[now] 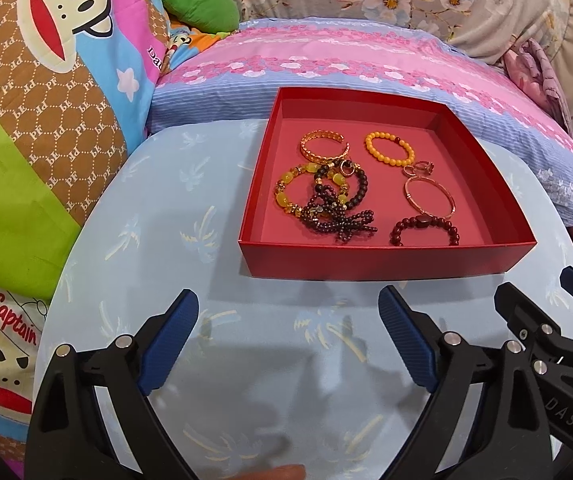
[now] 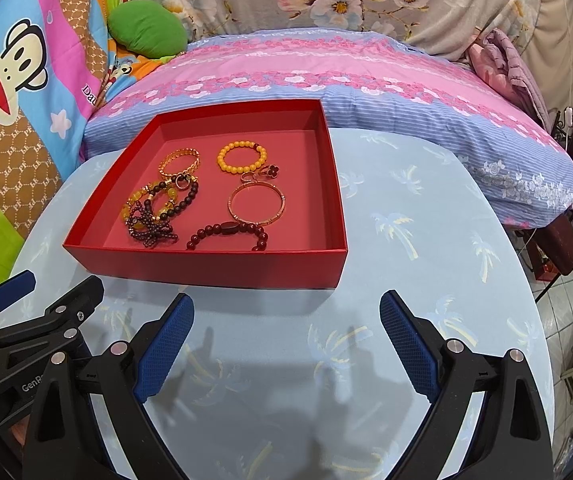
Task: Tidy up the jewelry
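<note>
Bare tabletop (image 2: 426,240) is lying open between both spread grippers and the red tray (image 2: 206,264) at 12 o'clock. The tray's near wall is barring a low approach; inside, bracelets (image 2: 242,156) are crowding its left half, its right strip staying bare.

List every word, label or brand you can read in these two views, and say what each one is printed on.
"Captain": red lettering on the cartoon monkey quilt, lower left.
"PF": repeated in the quilt's brown honeycomb patches.
"DAS": on the black body of the right gripper; the start is hidden.
"GenR": on the black body of the left gripper; cut off.
"Da": on the quilt's pink stripe; the rest is hidden.
</note>
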`<state>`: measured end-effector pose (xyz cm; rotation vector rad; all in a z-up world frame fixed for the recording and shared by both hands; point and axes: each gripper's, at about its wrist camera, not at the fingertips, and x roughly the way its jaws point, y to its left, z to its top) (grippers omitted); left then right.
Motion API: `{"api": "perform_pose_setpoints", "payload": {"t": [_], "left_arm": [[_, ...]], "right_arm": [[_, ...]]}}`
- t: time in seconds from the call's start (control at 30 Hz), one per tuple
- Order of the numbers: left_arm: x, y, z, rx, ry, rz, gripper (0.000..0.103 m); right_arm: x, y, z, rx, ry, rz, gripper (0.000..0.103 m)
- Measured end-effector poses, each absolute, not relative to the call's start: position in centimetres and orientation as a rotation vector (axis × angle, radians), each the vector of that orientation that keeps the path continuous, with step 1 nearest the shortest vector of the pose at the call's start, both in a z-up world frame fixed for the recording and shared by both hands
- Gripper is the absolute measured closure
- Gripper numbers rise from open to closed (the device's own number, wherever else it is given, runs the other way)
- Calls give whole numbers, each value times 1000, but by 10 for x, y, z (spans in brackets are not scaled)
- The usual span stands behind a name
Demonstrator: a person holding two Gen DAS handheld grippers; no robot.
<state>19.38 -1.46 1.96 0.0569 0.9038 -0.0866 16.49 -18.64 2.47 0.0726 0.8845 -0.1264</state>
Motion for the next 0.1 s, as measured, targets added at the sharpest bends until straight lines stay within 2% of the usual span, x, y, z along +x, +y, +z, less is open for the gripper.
{"api": "perform_pose_setpoints", "payload": {"t": [0.1], "left_arm": [[193,-15,20,56,906,-86,16]], "right_arm": [[164,-187,25,72,884,-127,13]]}}
